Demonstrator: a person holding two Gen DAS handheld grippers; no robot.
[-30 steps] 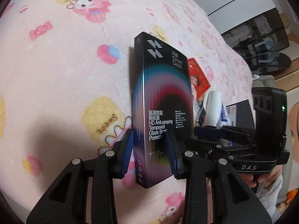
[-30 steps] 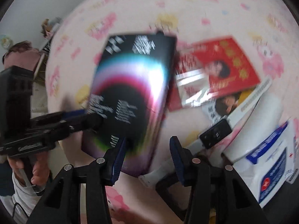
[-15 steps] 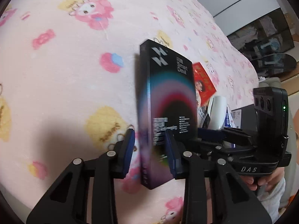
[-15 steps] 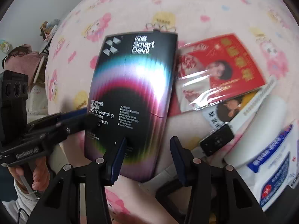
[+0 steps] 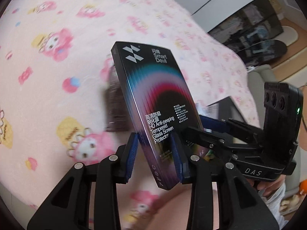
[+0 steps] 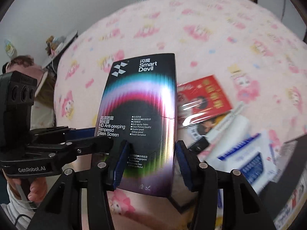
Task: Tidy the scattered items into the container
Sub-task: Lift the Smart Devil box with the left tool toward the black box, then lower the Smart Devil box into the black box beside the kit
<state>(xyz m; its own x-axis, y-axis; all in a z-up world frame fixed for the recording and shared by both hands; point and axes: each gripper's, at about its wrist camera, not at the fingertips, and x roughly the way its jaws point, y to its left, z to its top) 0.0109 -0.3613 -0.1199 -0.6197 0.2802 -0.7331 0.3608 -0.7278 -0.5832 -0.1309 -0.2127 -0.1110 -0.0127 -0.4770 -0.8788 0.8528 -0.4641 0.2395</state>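
Observation:
A black "Smart Devil" screen-protector box (image 5: 153, 88) stands upright and tilted above the pink bed. My left gripper (image 5: 153, 136) is shut on its lower end, one blue pad on each face, and its jaws are easing open a little. In the right wrist view the same box (image 6: 142, 99) faces the camera, with the left gripper (image 6: 99, 137) pinching its left edge. My right gripper (image 6: 151, 142) is slightly apart and opening. Its left pad lies in front of the box face and its right pad sits beside the box's right edge, so it has no grip on the box.
A red packet (image 6: 207, 95), a white tube (image 6: 236, 126), a small black device (image 6: 199, 143) and a blue-and-white wipes pack (image 6: 249, 157) lie together at the right. The pink cartoon blanket (image 5: 57, 76) covers the bed. A hand (image 6: 36, 189) holds the left gripper's handle.
Both grippers have risen and the box has come up off the blanket with the left one. The box now tilts more, and its lower part sits across the right gripper's fingers.

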